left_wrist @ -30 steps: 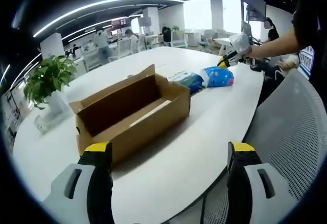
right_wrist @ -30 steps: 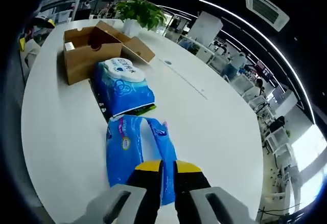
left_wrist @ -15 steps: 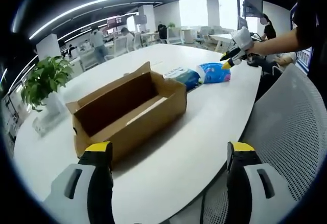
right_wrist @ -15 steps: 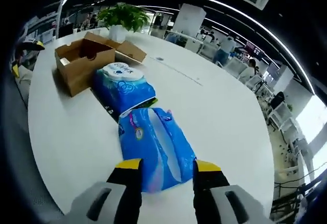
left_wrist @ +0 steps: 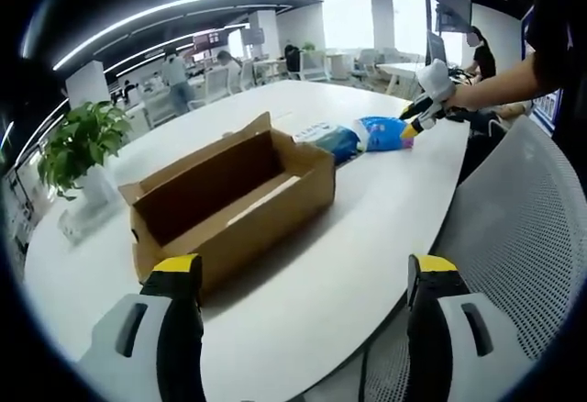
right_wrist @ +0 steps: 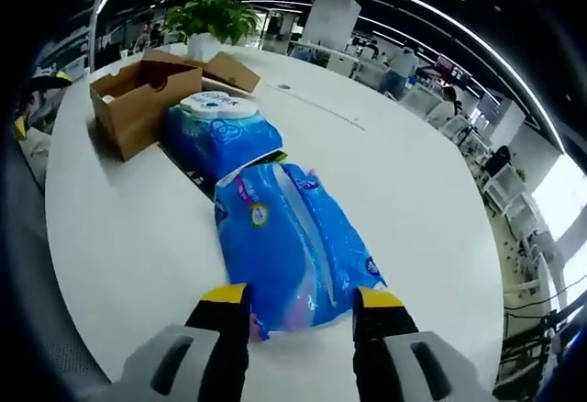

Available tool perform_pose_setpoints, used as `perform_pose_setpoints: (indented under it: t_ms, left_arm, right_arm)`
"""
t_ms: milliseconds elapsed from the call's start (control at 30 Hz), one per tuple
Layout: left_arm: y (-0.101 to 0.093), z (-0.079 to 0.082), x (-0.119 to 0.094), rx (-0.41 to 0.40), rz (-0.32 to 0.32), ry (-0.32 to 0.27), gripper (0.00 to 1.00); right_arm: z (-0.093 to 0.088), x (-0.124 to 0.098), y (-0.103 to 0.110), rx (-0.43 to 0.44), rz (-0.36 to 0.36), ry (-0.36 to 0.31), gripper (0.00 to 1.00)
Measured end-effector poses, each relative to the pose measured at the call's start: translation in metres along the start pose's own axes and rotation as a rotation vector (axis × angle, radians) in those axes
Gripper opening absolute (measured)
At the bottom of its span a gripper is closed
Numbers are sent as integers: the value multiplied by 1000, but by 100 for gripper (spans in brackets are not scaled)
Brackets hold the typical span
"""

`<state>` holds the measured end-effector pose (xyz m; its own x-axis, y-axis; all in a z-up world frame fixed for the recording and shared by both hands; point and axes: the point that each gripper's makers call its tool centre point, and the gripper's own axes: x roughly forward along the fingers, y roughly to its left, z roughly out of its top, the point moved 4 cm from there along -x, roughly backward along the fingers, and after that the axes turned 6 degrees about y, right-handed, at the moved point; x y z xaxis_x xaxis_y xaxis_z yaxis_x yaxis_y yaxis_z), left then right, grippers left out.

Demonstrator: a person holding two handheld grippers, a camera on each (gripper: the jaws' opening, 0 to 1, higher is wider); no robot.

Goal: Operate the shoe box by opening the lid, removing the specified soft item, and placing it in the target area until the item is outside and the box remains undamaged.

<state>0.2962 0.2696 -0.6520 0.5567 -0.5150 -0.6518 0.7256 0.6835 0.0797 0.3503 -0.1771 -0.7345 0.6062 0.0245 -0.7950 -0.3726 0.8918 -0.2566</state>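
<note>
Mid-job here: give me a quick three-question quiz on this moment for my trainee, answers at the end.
1. True or false: the box is open.
2. The right gripper is: A) shut on the box flap, B) open, a jaw on either side of the near end of the blue pack, C) shut on the plant.
3. Fill in: the second blue pack lies between the first pack and the ____.

Key: 1 true; 2 B; 3 box.
</note>
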Motion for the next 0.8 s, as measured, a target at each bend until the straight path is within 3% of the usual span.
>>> perform_pose_setpoints:
  t_ms: [233, 433, 533, 600, 800]
  left_arm:
    - [1, 0, 0, -11, 5, -2, 92]
    - [1, -2, 1, -8, 2, 10, 91]
    - [1, -4, 1, -1, 2, 23, 90]
    - [1, -4, 1, -3, 2, 24, 90]
    - [2, -5, 2, -4, 2, 29, 90]
  right_arm:
    - [-4, -6, -1, -23, -36, -3, 48]
    - [-13, -6, -1, 28, -51, 14, 54]
    - [-25, 0, 4, 107, -14, 68, 53]
    - [-26, 3, 9, 135, 14, 62, 50]
    - [-17, 9, 11, 116, 15, 60, 44]
